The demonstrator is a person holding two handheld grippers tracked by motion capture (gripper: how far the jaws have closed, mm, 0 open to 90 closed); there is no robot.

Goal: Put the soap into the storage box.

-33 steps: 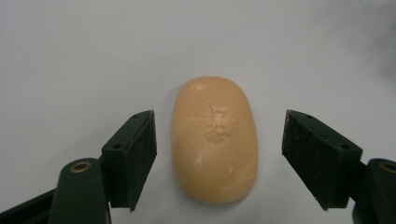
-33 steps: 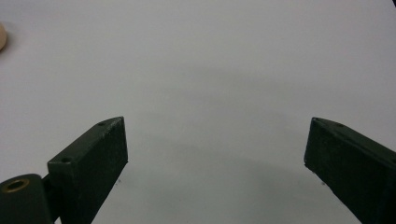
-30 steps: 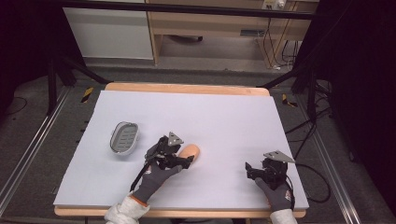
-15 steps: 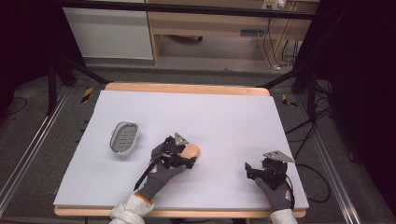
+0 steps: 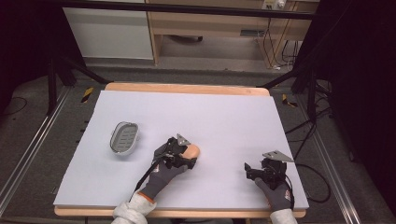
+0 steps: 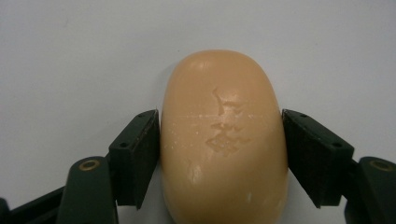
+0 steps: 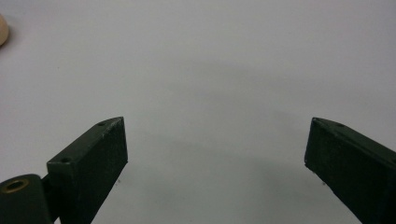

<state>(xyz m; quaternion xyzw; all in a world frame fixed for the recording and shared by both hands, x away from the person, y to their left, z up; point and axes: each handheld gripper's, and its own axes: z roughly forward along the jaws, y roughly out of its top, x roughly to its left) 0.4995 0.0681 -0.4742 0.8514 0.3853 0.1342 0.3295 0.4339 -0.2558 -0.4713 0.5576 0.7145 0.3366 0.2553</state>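
A peach-coloured oval soap bar (image 6: 223, 140) lies on the white table cover (image 5: 224, 116), a little left of centre near the front (image 5: 192, 150). My left gripper (image 6: 219, 119) has its two black jaws pressed against the bar's two long sides, so it is shut on the bar; from above the left gripper (image 5: 187, 156) covers the bar's near end. My right gripper (image 7: 215, 149) stands open over bare cover with nothing between its jaws, at the front right (image 5: 249, 170). A sliver of the soap bar (image 7: 2, 29) shows at the far left of the right gripper view.
A grey oval soap dish (image 5: 124, 138) with a ribbed inside lies on the cover to the left of the bar. The wooden table edge (image 5: 187, 88) frames the cover. Cabinets and cables stand beyond the table.
My left gripper has slid forward and to the right until its jaws flank and grip the soap bar. The bar, the dish and the right gripper have stayed put.
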